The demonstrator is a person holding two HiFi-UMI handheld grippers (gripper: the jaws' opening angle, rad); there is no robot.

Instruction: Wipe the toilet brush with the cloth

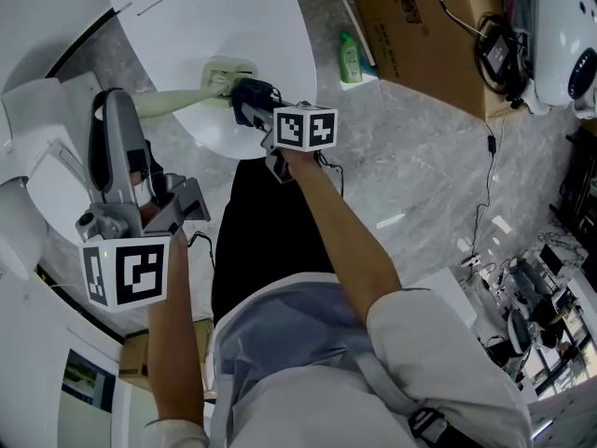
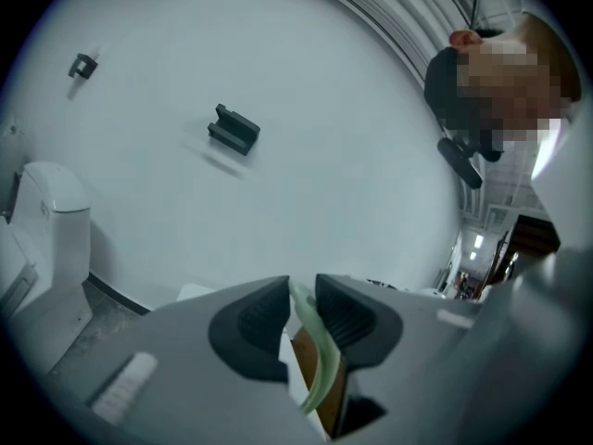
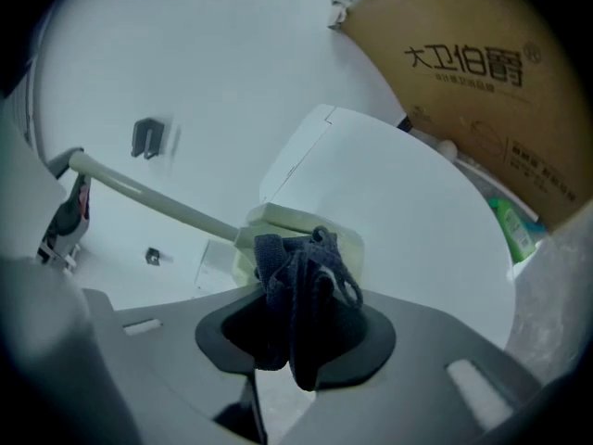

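A pale green toilet brush hangs level over the white toilet lid. My left gripper is shut on the end of the brush handle, which shows as a thin green strip between the pads. My right gripper is shut on a dark cloth. The bunched cloth presses against the blocky brush head, at its near side. In the right gripper view the handle runs off to the left from the head. The cloth hides part of the head.
A cardboard box stands at the top right, with a green bottle beside it on the marble floor. Cables trail on the right. A second white toilet and a dark wall bracket show in the left gripper view.
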